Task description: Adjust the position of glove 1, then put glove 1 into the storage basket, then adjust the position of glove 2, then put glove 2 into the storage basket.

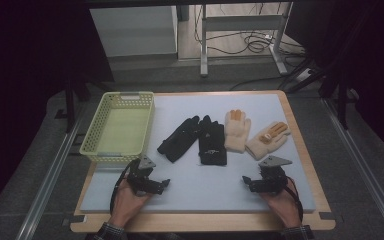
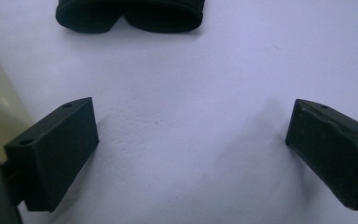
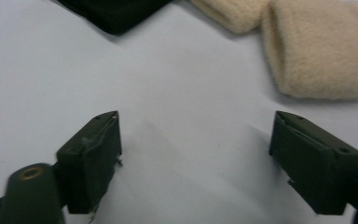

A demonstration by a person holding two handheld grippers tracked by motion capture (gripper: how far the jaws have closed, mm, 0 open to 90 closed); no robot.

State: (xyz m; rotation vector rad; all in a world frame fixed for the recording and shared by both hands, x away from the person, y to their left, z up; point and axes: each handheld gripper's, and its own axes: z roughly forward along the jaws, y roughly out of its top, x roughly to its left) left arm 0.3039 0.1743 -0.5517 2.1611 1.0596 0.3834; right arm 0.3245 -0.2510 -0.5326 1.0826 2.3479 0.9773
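Writing: none legible | black glove [image 1: 212, 141] bears small pale mark, unreadable

High view looks forward and down over the whole desk [image 1: 190, 192]; each tongs camera skims close above its pale mat, both sharing the black gloves [image 2: 130, 16] ahead
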